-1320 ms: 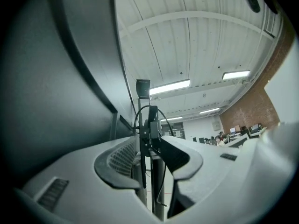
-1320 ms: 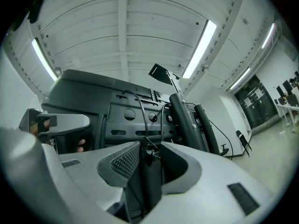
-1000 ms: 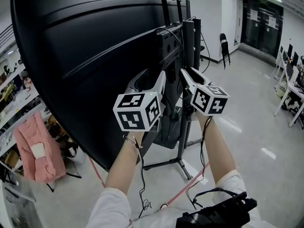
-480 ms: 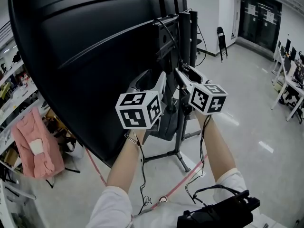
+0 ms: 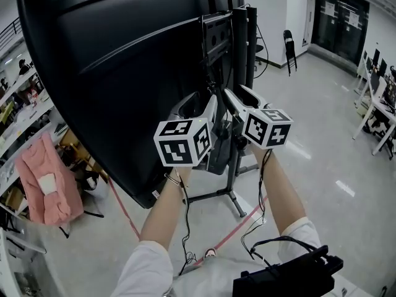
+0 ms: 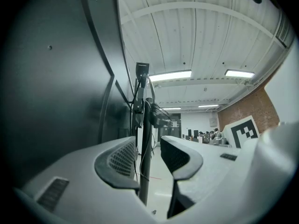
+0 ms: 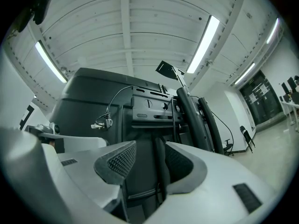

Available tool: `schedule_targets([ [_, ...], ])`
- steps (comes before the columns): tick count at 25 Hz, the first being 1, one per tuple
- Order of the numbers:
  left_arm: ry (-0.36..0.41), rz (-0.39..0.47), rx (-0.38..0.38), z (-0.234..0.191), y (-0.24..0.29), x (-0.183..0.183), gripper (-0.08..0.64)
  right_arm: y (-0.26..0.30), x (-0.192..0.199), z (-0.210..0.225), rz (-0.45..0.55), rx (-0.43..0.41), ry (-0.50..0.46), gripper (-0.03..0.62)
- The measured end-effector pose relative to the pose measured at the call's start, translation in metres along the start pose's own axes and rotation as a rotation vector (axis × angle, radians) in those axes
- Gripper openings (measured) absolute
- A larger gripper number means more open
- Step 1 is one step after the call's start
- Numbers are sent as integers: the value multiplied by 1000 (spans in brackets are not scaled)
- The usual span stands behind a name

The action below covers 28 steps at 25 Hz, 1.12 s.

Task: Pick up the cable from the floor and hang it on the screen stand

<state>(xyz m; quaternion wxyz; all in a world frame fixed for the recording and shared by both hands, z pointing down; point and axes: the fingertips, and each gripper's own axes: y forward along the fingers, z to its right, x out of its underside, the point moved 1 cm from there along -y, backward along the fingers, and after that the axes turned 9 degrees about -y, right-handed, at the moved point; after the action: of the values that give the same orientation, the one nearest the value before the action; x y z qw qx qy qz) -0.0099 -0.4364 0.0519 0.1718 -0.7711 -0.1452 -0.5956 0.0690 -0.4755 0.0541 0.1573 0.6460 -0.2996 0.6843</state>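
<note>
1. Jaws of the left gripper apart, pads pressing on nothing. Pole of the screen stand, with wires down it, framed in the gap.
2. Jaws of the right gripper wide after just opening, nothing gripped. A dark upright of the stand in the gap.
3. In the right gripper view alone: cable arcing off the mount plate behind the screen, pale plug end dangling apart from the jaws.
4. In the head view alone: both grippers side by side at the stand, a pink garment and a red floor line.
5. Print: black-and-white square markers on each cube, one marker also in the left gripper view.
</note>
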Motion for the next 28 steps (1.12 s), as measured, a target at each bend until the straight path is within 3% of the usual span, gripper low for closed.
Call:
schedule_targets([
  [10, -43, -65, -28, -5, -15, 41, 158, -18, 32, -13, -58, 4, 50, 178],
  [15, -98, -107, -20, -7, -20, 69, 152, -30, 53, -18, -97, 16, 82, 108],
  [28, -136, -119, -115, -10, -67, 133, 32, -83, 106, -40, -182, 69, 139, 38],
])
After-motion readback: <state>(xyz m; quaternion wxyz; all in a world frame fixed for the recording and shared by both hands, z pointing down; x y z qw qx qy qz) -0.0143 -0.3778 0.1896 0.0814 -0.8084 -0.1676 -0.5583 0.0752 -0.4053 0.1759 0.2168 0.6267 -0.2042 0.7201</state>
